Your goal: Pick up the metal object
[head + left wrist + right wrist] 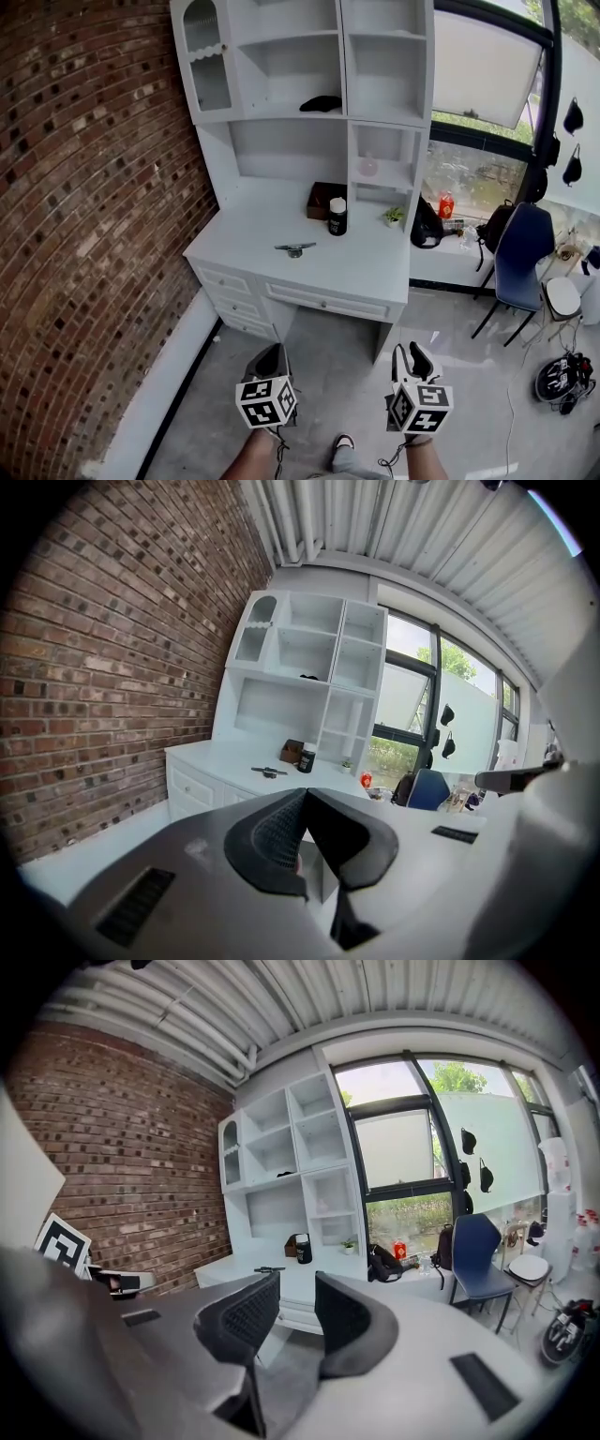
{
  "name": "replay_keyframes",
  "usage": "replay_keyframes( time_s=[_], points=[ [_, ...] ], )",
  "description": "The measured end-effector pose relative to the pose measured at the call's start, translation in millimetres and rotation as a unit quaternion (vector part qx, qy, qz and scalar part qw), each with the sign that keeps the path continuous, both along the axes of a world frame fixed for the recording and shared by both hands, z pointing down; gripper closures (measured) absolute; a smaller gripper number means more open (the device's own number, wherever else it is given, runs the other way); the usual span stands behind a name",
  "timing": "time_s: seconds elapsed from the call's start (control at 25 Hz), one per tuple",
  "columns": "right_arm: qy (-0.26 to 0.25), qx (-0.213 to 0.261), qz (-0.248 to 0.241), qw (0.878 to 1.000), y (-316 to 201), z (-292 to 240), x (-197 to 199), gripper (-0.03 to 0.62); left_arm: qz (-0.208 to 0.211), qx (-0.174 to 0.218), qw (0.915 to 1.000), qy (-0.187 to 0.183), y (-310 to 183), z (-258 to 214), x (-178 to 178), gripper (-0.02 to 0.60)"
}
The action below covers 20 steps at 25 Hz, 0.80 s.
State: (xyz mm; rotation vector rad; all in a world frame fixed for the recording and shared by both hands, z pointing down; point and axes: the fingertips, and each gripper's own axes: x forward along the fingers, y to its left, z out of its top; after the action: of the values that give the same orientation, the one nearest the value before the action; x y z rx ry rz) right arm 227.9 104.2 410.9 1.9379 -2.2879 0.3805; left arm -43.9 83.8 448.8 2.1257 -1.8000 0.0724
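The brick wall (pixel 84 187) runs down the left side of the room, and a white desk with a shelf hutch on top sits right up against it. The worktop (pixel 253 225) is plain white, with drawers (pixel 234 291) under its near edge. The metal object (pixel 294 248) lies flat on the near-left part of it, on its own and well apart from the other stuff.

Further back and to the right there's a brown box (pixel 323 200) with a white-lidded black jar (pixel 337 217) just in front of it. A little potted plant (pixel 394 216) stands at the right end.

Right of the desk is a big window with a black bag (pixel 427 228) and a red can (pixel 446 204) on the sill. Then come a blue chair (pixel 520 258), a white stool (pixel 562 298) and what looks like a helmet (pixel 561 380) down on the grey floor at far right.

Both my grippers are low and near, out over the floor, well short of the desk. On my left gripper (pixel 270 361) the fingers (pixel 277 836) are pressed together at the tips, gripping nothing. On my right gripper (pixel 412 358) the fingers (pixel 246 1316) are spread just a little, with a narrow gap between the pads, and it's empty too. The metal object sits way beyond both, and neither touches it.
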Motion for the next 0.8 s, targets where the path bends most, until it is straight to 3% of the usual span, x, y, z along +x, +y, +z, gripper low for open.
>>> replay_keyframes(
  time_s=[0.8],
  points=[
    [-0.019,-0.007,-0.051,0.998,-160,5,33,0.477,-0.053,-0.001,0.9984,-0.019,-132,-10,22,0.569]
  ],
)
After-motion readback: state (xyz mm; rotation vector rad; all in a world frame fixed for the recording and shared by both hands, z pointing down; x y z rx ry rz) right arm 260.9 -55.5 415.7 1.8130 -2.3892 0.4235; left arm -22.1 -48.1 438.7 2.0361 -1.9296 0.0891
